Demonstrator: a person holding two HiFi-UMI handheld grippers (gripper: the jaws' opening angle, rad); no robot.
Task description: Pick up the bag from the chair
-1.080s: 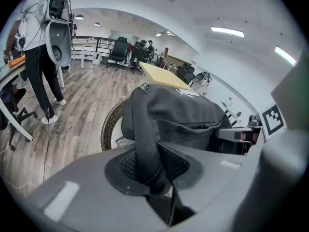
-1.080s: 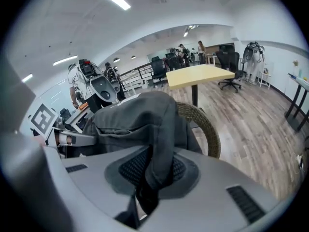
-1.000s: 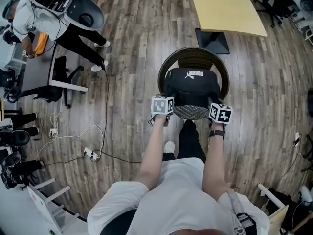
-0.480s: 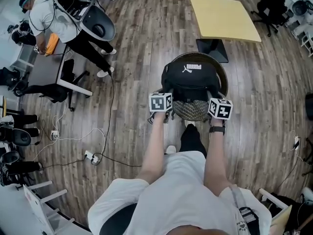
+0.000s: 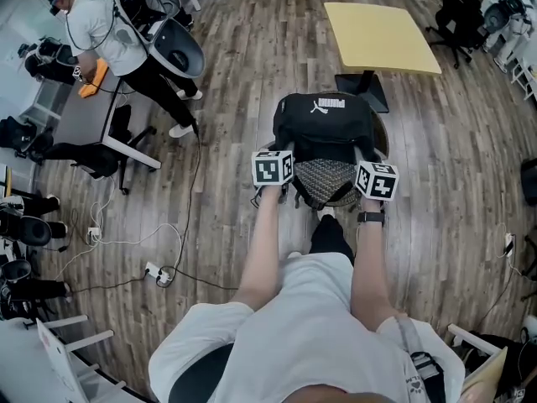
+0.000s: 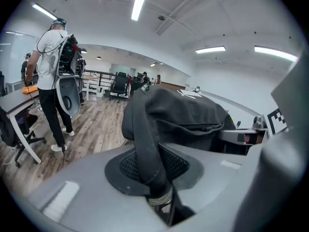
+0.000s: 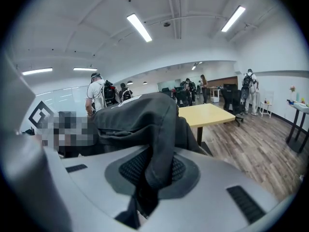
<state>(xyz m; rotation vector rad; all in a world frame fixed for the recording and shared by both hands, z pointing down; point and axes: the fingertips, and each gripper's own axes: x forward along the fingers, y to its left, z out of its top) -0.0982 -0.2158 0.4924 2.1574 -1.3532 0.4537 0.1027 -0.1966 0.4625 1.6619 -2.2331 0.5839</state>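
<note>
Two closed grips carry it: the left gripper pinches the left strap and the right gripper pinches the right strap, so the black bag hangs just above the wicker chair, seemingly lifted off, with only carrying it clear left to do

A white short-sleeved T-shirt fills the lower centre of the head view, with dark trousers above it. A dark wristband circles the right wrist. The left gripper and right gripper are grey, each bearing a black-and-white marker cube.
</note>
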